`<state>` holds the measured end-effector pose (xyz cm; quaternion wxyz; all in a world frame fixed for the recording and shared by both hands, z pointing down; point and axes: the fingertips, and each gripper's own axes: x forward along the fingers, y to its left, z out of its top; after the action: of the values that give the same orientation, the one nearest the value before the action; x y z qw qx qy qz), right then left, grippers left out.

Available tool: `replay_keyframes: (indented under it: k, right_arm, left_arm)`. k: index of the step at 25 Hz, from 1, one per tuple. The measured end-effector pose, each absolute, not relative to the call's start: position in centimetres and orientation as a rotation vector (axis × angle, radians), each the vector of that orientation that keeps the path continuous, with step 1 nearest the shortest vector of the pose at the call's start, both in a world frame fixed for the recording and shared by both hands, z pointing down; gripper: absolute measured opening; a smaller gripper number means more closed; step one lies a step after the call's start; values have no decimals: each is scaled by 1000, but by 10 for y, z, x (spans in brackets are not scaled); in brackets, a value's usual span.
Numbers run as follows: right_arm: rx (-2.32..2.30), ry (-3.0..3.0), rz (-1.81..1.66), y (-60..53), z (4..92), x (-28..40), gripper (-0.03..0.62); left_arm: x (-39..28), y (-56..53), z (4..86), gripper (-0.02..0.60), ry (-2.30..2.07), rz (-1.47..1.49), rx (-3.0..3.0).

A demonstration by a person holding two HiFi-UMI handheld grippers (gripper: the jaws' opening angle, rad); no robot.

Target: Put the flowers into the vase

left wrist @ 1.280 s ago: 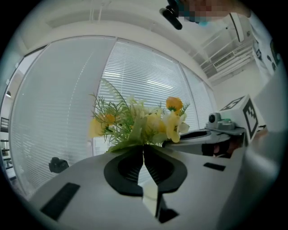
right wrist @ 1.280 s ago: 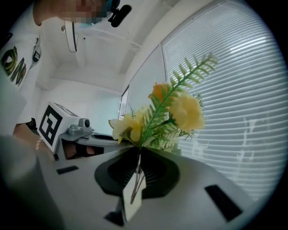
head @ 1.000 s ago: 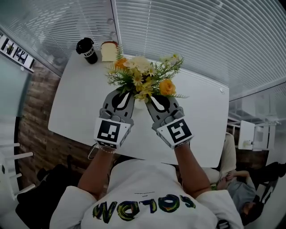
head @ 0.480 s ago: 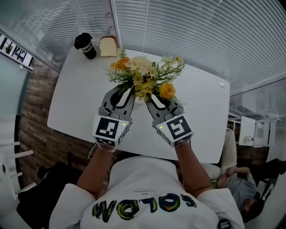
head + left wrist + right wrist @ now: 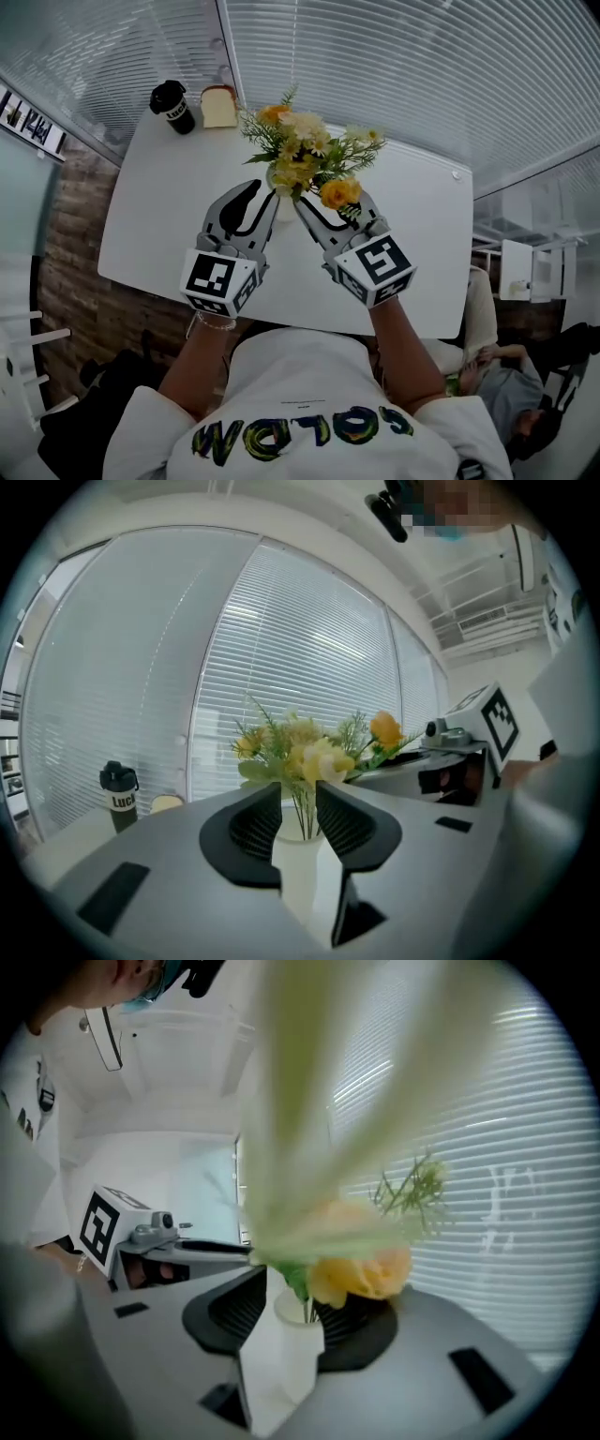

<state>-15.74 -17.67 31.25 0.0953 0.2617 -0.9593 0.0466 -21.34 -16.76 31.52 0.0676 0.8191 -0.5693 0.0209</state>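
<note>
1. White vase (image 5: 283, 206) holds the yellow and orange flowers (image 5: 305, 155), near the middle of the table's (image 5: 159, 216) far edge.
2. Left gripper (image 5: 255, 195): jaws apart and opening; vase in the gap, pads clear of it.
3. Right gripper (image 5: 298, 1288): jaws opening round the vase, not pressing it.
4. Black tumbler (image 5: 173, 106) and bread slice (image 5: 218, 105): far left corner.

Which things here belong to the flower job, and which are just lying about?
Job: flowers, white vase holding them, left gripper and right gripper, jaws opening with the vase between them.
Lying about: black cup, bread slice, both at the table's far corner.
</note>
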Motion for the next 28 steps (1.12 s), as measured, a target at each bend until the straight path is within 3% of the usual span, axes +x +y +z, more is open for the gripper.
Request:
replay_keyframes:
  k: [4, 10, 23, 28]
  right_arm:
    - [761, -2866, 189, -167, 305, -146, 214]
    - [829, -2845, 207, -164, 301, -125, 221]
    - [845, -2804, 306, -161, 321, -108, 334]
    - [892, -2795, 324, -163, 323, -97, 336]
  left_arm:
    - [-202, -156, 308, 127, -1704, 34, 2472]
    - [-188, -142, 293, 121, -1648, -15, 2511]
    - [-172, -133, 297, 115, -1641, -10, 2503]
    - [-174, -132, 298, 114, -1651, -2, 2491]
